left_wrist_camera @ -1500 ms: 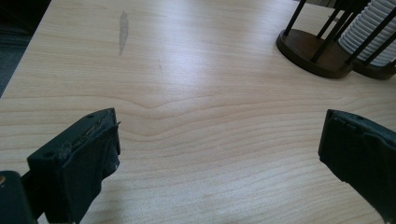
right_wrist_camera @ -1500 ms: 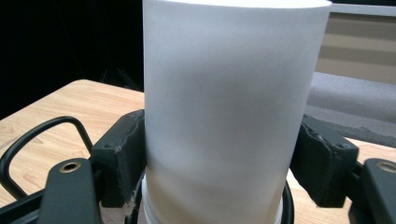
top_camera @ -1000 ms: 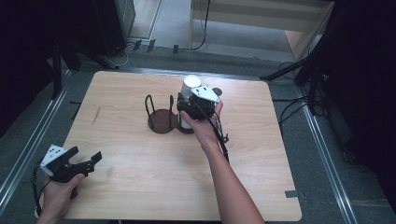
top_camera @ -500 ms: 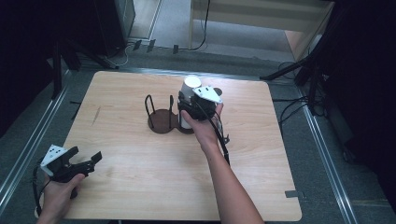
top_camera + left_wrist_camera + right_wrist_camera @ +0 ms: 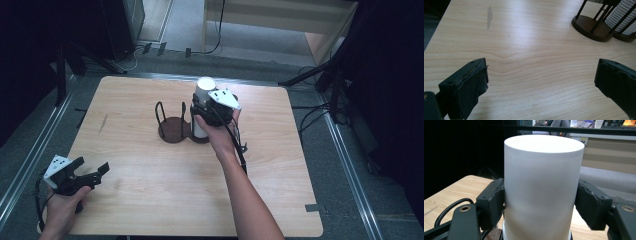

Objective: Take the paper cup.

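Your right gripper has just been closing on the top white cup, and its pads now press on the cup's two sides, below the rim. That cup stands upright at the top of a nested stack of cups in the right-hand ring of the dark two-ring cup holder, which sits near the middle of the surface.

The cup looks like thin paper or plastic: very light, hollow, and likely to dent if you squeeze hard. Its wall is smooth, so it may slip under a loose pinch, and the cup below may cling to it and come along. A hold lower on the wall, opposite sides square to the pads, would probably suit it best; the open rim is the softest part. Lift straight up along the holder's rods.

Your left gripper hangs with jaws spread and nothing between them, well apart from the holder, near the surface's front left corner.
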`<move>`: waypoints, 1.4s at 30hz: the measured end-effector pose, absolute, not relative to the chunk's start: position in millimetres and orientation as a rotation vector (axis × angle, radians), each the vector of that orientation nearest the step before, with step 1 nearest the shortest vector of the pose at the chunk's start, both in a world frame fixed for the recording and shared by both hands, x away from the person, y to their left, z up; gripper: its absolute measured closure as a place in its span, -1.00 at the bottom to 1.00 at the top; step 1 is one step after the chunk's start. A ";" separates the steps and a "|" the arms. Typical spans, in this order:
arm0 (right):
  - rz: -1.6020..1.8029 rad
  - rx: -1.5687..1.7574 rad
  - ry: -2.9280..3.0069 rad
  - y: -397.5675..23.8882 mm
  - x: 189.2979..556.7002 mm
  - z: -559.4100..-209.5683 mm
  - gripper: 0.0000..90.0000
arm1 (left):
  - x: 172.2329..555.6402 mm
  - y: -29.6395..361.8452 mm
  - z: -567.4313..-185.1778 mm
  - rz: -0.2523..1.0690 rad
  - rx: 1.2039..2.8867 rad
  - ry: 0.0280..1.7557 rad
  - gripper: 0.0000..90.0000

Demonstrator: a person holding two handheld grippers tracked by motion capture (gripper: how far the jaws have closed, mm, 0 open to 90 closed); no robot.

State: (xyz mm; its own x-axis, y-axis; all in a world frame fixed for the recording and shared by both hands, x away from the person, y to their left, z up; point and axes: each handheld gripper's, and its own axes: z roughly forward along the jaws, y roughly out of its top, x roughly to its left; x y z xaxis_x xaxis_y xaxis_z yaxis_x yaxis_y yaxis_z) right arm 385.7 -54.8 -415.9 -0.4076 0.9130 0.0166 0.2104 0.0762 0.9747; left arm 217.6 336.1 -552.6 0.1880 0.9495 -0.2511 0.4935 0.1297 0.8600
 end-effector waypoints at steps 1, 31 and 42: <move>1.371 1.119 1.709 -54.8 385.2 -414.0 -0.39 | 217.6 336.0 -552.7 0.599 1.503 1.444 -1.00; 1.267 1.131 1.766 -48.4 389.8 -426.1 -0.46 | 217.6 336.6 -552.6 0.596 1.505 1.442 -1.00; 1.284 1.225 1.773 -46.5 395.4 -444.3 -0.42 | 217.5 336.4 -552.6 0.595 1.505 1.442 -1.00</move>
State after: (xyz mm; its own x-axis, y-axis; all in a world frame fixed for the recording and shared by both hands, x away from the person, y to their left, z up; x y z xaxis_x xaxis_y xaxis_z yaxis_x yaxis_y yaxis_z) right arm 395.4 -46.5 -444.3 -0.3756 0.9262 0.0334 0.3208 0.0962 0.9423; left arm 217.5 336.4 -552.6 0.1911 0.9485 -0.2526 0.4948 0.1292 0.8594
